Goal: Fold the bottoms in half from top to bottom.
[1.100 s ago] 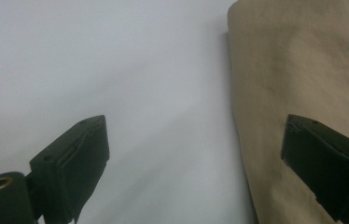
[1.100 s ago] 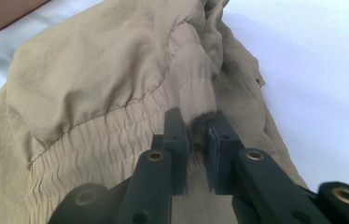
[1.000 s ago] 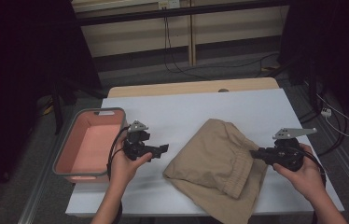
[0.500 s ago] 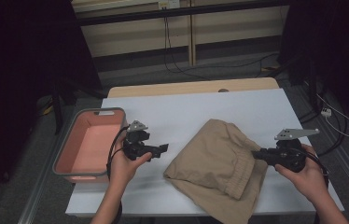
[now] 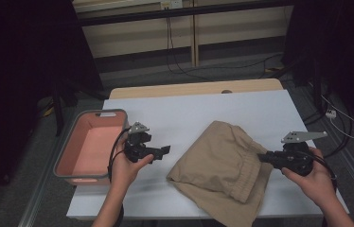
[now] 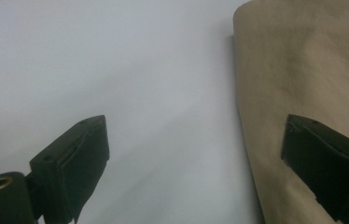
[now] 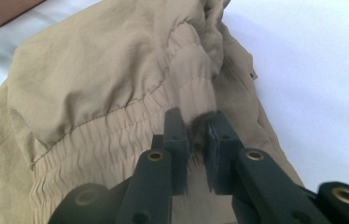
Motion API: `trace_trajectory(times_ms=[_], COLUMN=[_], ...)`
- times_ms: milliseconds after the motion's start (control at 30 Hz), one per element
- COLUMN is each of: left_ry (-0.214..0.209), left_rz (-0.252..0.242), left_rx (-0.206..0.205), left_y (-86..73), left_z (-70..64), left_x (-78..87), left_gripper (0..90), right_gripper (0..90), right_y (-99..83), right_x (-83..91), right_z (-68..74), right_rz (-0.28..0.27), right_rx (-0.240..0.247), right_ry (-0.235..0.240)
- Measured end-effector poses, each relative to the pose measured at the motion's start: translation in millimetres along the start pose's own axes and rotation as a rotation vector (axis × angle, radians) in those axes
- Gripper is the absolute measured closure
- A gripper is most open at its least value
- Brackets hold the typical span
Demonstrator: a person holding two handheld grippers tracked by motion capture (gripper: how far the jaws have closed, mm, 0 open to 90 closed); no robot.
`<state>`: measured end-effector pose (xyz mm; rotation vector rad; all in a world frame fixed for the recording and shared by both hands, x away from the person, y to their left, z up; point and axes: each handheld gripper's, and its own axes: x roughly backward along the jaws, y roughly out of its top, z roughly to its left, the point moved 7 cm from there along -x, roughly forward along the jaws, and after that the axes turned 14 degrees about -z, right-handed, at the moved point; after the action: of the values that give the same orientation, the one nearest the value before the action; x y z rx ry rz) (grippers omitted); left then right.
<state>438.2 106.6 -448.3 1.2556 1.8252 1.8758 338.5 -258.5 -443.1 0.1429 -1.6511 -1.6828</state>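
Nearest the person, the right gripper (image 7: 196,135) was clenched on a fold of the elastic waistband of the tan shorts (image 5: 225,168), and the pinched cloth was hidden between its jaws. The shorts lay crumpled on the white table (image 5: 189,113), their lower hem cut off at the picture's bottom edge. The left gripper (image 5: 163,151) hovered released just beside the shorts' edge, holding nothing. Farther left stood a pink bin (image 5: 66,165).

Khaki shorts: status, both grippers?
Right gripper shut on khaki shorts at the elastic waistband. Left gripper open, one jaw over the shorts' edge. Shorts rumpled on the table. Pink bin off left, nothing in the way.
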Motion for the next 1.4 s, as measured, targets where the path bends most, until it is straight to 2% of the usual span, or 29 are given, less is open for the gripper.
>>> trace_trajectory(times_ms=[433,1400], left_ry=[0.001,0.003], left_rz=[0.007,-0.004], left_rx=[-0.004,0.001], left_y=[-1.5,0.4], left_z=[0.3,0.1], left_x=[-0.4,0.5], left_gripper=[7.9,7.9], right_gripper=[80.9,80.8], right_y=[-4.8,-7.2], right_x=[7.2,10.0], right_z=[-3.8,-5.9], right_rz=[0.005,0.017], right_rx=[-0.01,-0.015], right_ry=[-0.009,-0.012])
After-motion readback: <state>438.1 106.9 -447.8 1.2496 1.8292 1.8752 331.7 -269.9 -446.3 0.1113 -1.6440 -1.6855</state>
